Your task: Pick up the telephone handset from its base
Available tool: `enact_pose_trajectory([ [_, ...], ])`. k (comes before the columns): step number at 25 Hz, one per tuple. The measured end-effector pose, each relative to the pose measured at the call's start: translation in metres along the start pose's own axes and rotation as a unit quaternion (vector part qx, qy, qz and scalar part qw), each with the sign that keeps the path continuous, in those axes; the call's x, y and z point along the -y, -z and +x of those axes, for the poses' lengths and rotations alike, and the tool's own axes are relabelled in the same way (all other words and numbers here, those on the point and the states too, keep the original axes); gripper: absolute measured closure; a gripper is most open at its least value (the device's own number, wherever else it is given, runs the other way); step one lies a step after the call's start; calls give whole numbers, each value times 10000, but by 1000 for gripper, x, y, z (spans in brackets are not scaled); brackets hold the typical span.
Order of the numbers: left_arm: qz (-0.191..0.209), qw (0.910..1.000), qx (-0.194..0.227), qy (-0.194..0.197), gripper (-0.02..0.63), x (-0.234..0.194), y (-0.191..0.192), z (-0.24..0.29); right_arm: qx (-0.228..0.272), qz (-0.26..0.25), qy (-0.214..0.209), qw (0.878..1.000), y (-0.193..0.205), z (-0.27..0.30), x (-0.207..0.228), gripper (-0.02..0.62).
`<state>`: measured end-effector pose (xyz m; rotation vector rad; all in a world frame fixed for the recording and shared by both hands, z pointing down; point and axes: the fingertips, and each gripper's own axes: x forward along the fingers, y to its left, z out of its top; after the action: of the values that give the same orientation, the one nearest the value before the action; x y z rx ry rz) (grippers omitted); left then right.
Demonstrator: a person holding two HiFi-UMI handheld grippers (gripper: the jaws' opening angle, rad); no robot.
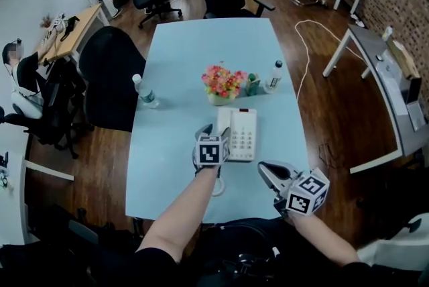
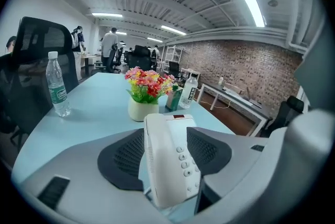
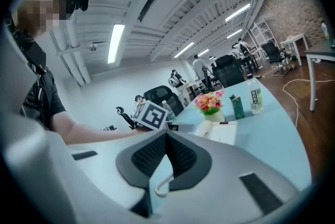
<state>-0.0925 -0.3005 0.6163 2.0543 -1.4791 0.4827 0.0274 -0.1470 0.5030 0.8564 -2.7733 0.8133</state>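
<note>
Telephone handset (image 2: pixel 168 165) lies between the parted jaws of the left hand-held gripper (image 1: pixel 214 135), lower centre, its near end hidden; right hand-held gripper (image 1: pixel 268 171), lower right, closed on nothing.

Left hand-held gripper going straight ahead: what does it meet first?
The handset, which lies between the open jaws of the left hand-held gripper. Past it the flower pot looks next in line, though depth is unclear.

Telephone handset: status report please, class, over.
Left gripper open, straddling the handset. Right gripper shut, empty, off to the side. Handset lying on its base. Nothing blocking the lift.
</note>
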Motion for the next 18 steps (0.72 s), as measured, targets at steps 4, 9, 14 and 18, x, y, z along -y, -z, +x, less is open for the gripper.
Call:
enact_pose_trajectory([
  [4,-34,9983,-353,-462,344,-16,6,44,-106,-86,-220,9997,-5,-3,15,577],
  [9,51,9927,-864,-834,331,-26,25,78,-217,39,-266,9994,0,-14,39,577],
  [14,-138,9925,-925,-790,331,-27,32,94,-193,239,-223,9993,5,-20,55,577],
  [18,-228,9952,-799,-524,356,-20,23,94,-135,356,-152,9992,10,-22,59,577],
])
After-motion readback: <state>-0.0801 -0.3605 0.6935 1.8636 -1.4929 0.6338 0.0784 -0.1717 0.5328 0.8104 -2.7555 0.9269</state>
